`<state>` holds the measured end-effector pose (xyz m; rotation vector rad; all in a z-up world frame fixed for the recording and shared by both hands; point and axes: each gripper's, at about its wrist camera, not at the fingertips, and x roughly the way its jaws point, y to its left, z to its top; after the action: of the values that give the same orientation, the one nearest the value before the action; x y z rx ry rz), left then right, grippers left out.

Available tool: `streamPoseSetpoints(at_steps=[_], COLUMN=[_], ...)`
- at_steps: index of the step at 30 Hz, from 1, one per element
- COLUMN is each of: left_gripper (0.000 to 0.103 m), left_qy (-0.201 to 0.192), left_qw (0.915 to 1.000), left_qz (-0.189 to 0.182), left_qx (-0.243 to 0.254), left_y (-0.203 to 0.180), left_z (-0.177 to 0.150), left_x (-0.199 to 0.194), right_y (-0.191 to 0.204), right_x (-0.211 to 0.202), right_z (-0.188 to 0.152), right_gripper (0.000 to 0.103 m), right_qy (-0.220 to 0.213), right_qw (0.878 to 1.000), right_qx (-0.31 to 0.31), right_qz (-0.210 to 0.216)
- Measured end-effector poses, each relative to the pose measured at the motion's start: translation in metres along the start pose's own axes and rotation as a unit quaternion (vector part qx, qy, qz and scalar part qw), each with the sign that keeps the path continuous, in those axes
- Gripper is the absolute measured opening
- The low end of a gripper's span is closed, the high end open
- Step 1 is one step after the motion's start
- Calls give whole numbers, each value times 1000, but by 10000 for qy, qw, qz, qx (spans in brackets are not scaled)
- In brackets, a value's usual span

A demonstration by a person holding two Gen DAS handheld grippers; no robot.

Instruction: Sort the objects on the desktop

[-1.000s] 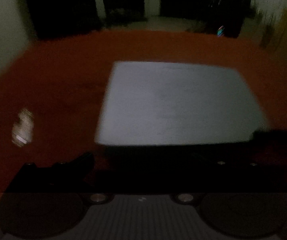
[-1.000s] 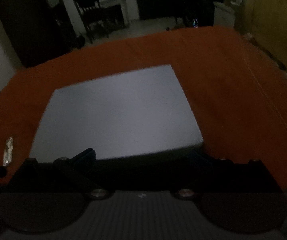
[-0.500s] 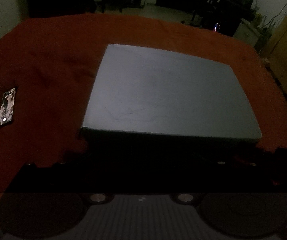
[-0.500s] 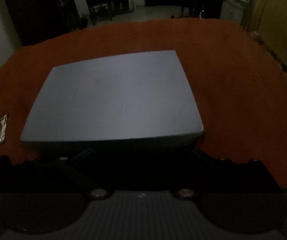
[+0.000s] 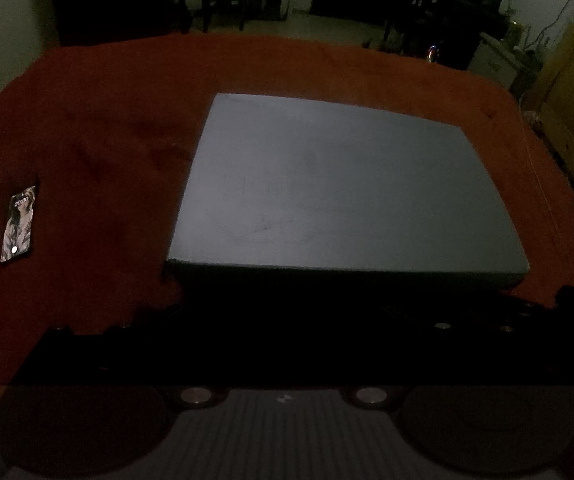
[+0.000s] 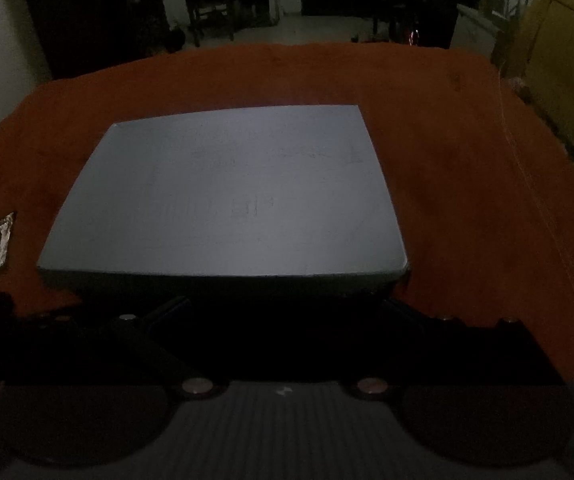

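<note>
Near the grey box (image 6: pixel 223 192), jaw state cannot be told in the dark; the phone (image 5: pixel 18 224), far left, is best approached squarely.

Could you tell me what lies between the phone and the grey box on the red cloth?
Only bare red cloth between the phone and grey box; the left wrist view shows it best.

Both grippers sit low and level, pointing forward — the left gripper (image 5: pixel 287 320) and right gripper (image 6: pixel 283 312) are lost in shadow, so their jaws cannot be judged.
</note>
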<state>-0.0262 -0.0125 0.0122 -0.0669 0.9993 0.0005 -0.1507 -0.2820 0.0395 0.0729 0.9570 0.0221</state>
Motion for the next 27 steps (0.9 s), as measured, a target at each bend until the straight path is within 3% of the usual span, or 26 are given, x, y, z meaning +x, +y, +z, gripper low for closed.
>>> streamPoseSetpoints(at_steps=[9, 27], left_gripper=[102, 102], left_qy=[54, 40], left_qw=[9998, 9996], left_qz=[132, 199], left_qx=[124, 198], left_y=[3, 2], left_z=[1, 0], left_x=[2, 3], right_y=[1, -4], right_x=[2, 9], right_z=[1, 3], right_gripper=[103, 103], right_qy=[97, 176], right_qw=[9996, 9996], right_qx=[-68, -102], right_qz=[245, 203])
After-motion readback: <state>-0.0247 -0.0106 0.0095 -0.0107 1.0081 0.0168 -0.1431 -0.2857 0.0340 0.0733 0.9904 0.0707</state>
